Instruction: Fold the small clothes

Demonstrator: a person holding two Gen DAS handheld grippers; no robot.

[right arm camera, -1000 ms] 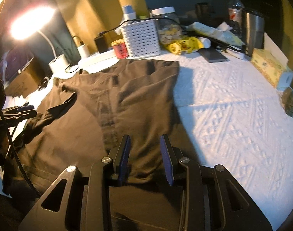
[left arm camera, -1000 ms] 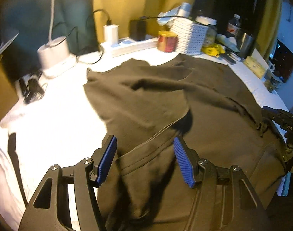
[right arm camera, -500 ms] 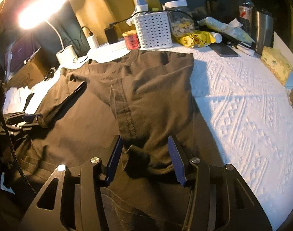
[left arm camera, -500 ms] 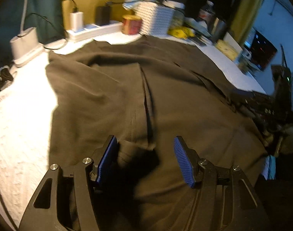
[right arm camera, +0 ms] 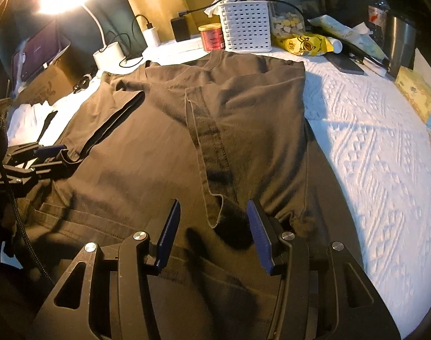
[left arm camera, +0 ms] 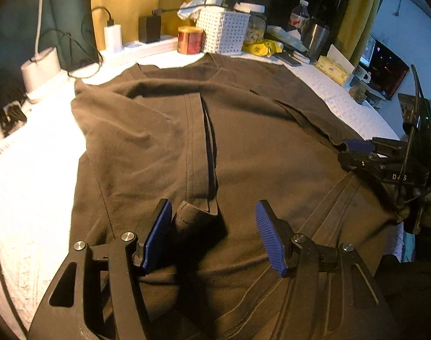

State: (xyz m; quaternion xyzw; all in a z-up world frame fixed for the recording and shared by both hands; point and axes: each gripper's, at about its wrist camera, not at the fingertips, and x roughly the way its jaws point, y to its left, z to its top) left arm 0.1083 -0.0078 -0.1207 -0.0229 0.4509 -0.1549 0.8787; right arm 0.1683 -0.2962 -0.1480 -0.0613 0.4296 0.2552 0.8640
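1. Change noted: a second ago the jaws of the right hand-held gripper (right arm camera: 212,232) stood much narrower, close over the cloth. They are now spread wide, and a folded edge of the dark T-shirt (right arm camera: 164,153) lies loose between them with no pad pressing on it. Read as a release of that edge.

2. The left hand-held gripper (left arm camera: 214,233) has kept the same wide gap throughout. A small raised corner of cloth sits just inside its left pad. Contact there cannot be confirmed; no grip is seen.

3. In the left wrist view the shirt was rumpled a second ago, with one side lifted across the body. It now lies flatter, a straight hemmed edge running away from the jaws.

4. Judgement: both side panels appear to have been brought inward and set down, so the lengthwise fold is probably complete. A crosswise fold is likely still to be done.

5. Position: the shirt is spread on the white textured cover of the table (right arm camera: 371,147), directly ahead of and under both hand-held grippers.

6. Orientation: the long axis runs straight away from the hand-held grippers. The collar end points to the far side, toward the white basket (right arm camera: 245,27) and red tin (right arm camera: 211,37); the bottom hem lies nearest the jaws.
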